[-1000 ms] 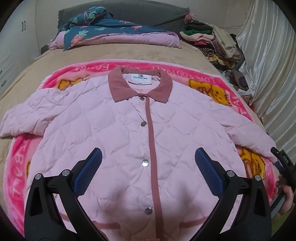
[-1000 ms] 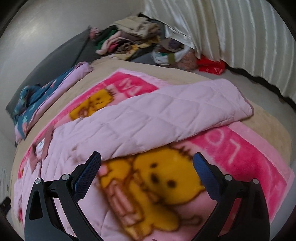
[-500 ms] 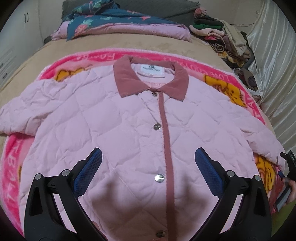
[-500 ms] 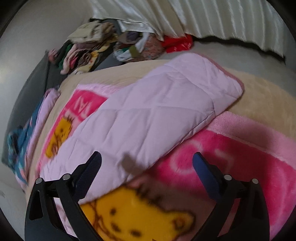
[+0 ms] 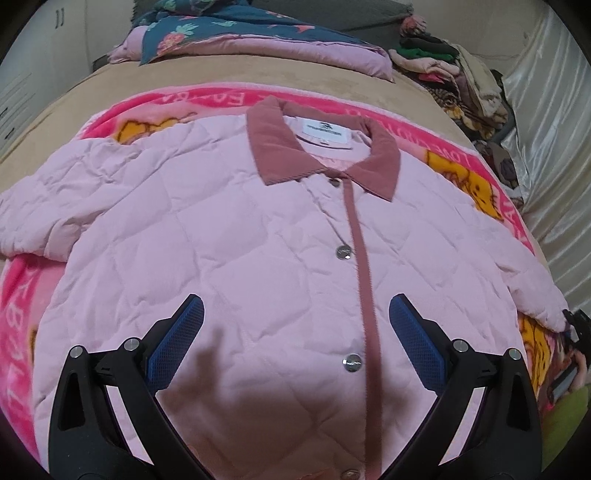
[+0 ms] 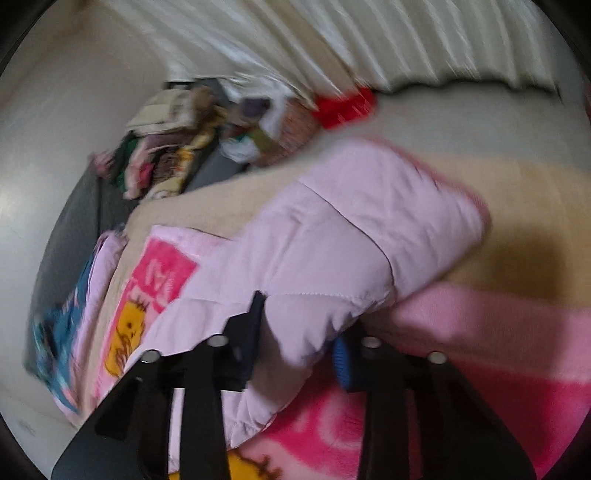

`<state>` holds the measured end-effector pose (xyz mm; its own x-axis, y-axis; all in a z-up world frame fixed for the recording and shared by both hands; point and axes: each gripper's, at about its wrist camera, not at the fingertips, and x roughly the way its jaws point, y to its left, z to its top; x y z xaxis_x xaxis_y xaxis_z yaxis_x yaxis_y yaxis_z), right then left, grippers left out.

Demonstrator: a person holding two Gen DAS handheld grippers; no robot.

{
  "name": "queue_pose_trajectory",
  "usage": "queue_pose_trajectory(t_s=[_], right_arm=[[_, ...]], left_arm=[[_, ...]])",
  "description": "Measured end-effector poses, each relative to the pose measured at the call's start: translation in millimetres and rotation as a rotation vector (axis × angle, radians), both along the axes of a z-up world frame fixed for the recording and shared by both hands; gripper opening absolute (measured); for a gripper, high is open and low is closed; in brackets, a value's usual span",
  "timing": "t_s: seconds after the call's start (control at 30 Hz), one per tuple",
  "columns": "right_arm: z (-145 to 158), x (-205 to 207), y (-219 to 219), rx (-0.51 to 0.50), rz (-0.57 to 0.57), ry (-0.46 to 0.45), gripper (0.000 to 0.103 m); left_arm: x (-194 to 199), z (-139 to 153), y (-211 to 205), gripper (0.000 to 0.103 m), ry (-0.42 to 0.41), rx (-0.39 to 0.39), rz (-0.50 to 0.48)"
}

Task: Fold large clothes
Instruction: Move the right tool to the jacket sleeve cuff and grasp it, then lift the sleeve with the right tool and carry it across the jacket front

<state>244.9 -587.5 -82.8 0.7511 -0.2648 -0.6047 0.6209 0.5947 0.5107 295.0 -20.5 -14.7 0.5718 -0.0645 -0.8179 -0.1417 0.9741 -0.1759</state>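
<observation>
A pale pink quilted jacket (image 5: 258,236) with a dusty-rose collar and snap buttons lies flat, front up, on a pink cartoon blanket (image 5: 22,332). Above its lower front my left gripper (image 5: 295,317) hovers open, nothing between its blue pads. In the right wrist view my right gripper (image 6: 299,332) is closing its jaws on the jacket's right sleeve (image 6: 354,229); the sleeve's edge is pinched between the pads. The right gripper (image 5: 570,354) and the hand holding it show at the far right edge of the left wrist view.
The blanket covers a tan bed (image 5: 207,81). Folded floral bedding (image 5: 236,33) lies at the head, a heap of clothes (image 5: 458,70) at the far right corner. A pale curtain (image 6: 369,33) hangs beside the bed, with a red item (image 6: 347,105) on the floor.
My right gripper went from wide open over the blanket to closed down on the sleeve's edge, rolling as it went. My left gripper moved in lower over the jacket's front, still open.
</observation>
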Motion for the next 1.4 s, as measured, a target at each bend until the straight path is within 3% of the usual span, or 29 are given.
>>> queue_pose_trajectory(t_s=[0.3, 0.53, 0.9, 1.4], right_arm=[[101.6, 23.8, 78.7, -0.316, 0.219, -0.085, 0.017], [148.8, 38.9, 140.8, -0.411, 0.32, -0.117, 0.016], [187.3, 54.7, 220.0, -0.5, 0.462, -0.158, 0.016], [204.7, 60.3, 303.4, -0.569, 0.598, -0.18, 0.016]], left_arm=[[-7.8, 21.1, 24.5, 0.094, -0.049, -0.031, 0.028], [-15.2, 34.8, 33.4, 0.094, -0.081, -0.063, 0.005], [-23.9, 51.4, 48.3, 0.094, -0.112, -0.105, -0.008], [-27.1, 62.2, 90.1, 0.094, -0.138, -0.182, 0.041]])
